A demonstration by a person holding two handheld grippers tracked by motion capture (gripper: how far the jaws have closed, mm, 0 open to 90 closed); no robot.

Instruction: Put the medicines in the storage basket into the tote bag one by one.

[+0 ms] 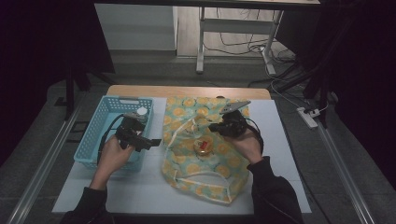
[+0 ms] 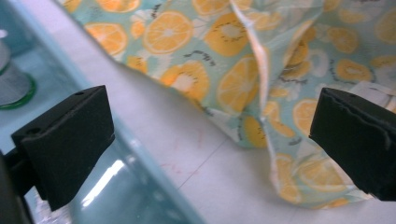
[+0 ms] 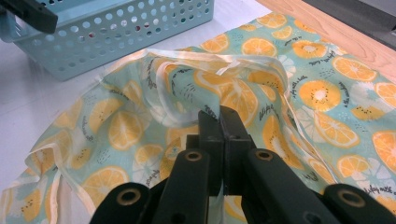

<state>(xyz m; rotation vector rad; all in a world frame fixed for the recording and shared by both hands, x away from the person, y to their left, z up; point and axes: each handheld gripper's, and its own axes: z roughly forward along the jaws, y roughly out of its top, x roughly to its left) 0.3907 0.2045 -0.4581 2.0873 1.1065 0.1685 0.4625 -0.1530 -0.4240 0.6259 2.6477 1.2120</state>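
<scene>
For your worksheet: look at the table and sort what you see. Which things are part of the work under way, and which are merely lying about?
In the job:
- fruit-print cloth bag, pinched by the shut right gripper
- small round orange-topped thing on the bag
- left gripper, jaws open, beside the bag

Lying about:
- blue perforated basket
- power strip on the floor

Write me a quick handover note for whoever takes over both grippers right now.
Left gripper: open, nothing between its jaws, over the table between the blue basket and the cloth.
Right gripper: shut, pressed on the fruit-print cloth; whether it pinches fabric I can't tell.
Cloth lies rumpled on the table, a small round orange thing on it.
Done: nothing clearly finished.
Left: probably gathering the cloth.
</scene>
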